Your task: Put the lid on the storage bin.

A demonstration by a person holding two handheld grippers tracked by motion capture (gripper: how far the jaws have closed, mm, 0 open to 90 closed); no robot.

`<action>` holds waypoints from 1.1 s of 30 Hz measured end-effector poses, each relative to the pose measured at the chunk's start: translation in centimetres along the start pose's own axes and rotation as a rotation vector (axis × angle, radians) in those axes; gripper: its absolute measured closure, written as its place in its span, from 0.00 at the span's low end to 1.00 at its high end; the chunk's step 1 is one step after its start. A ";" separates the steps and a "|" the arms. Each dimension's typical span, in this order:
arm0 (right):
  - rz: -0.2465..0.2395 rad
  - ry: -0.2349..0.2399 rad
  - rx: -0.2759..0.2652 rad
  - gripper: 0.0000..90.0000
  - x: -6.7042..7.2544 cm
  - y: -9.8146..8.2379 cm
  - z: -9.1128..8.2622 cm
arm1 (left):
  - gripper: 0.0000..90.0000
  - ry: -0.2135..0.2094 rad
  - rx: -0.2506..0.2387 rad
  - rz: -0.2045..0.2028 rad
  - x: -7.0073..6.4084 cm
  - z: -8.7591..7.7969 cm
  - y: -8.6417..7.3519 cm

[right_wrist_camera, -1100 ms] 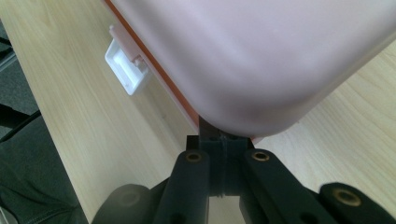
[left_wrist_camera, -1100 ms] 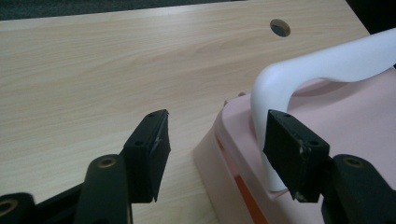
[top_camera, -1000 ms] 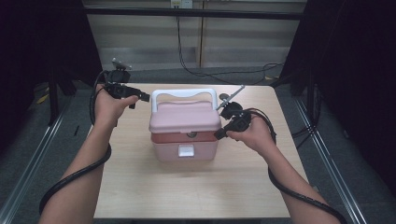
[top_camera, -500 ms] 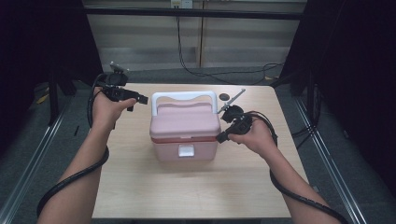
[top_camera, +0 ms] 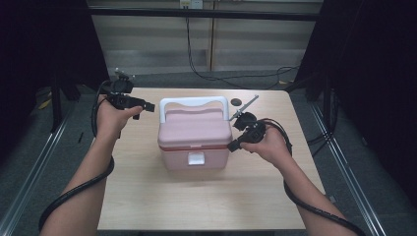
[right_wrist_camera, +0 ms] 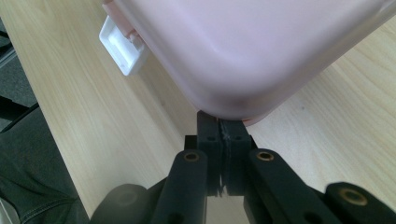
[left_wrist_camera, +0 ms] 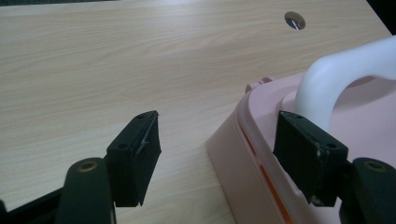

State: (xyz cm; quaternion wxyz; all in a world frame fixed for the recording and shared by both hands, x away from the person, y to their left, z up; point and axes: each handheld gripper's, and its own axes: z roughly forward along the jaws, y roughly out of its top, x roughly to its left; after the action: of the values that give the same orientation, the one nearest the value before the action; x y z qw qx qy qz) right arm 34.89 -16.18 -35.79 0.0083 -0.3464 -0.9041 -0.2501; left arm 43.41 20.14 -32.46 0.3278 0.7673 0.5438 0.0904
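On the wooden table (top_camera: 147, 206), a pink lidded box (top_camera: 195, 139) stood at the centre, its white latch (top_camera: 195, 159) facing six o'clock and its white handle (top_camera: 194, 103) raised toward twelve. At the box's three o'clock, the right gripper (top_camera: 232, 146) had its jaws pressed together on nothing, their tips against the lid's rounded corner. Farther back, at ten o'clock, the left gripper (top_camera: 150, 106) hung just beside the handle's end; its jaws had just been opening, stood well apart and gripped nothing.
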 end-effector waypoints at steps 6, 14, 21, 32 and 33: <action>-0.006 -0.002 0.000 0.97 0.1 -0.1 0.0 | 0.34 0.003 0.001 -0.008 0.3 0.1 -0.5; -0.001 0.002 -0.004 0.94 0.1 -0.3 0.0 | 0.33 0.010 0.002 -0.015 0.8 0.3 -1.1; -0.003 0.003 -0.014 0.90 0.2 -0.4 0.0 | 0.33 0.012 0.009 -0.020 1.0 0.5 -1.4; 0.002 -0.009 -0.008 0.89 0.0 -0.9 0.1 | 0.33 0.013 0.023 -0.020 1.3 0.9 -2.0; 0.000 -0.008 -0.007 0.89 0.0 -0.9 0.1 | 0.33 0.014 0.021 -0.021 1.3 0.9 -2.1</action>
State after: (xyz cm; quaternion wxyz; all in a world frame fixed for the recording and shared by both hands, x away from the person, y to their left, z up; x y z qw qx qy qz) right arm 34.35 -16.74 -36.25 0.0032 -0.3474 -0.9033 -0.2517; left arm 42.79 21.35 -34.71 0.3171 0.7642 0.5549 0.0867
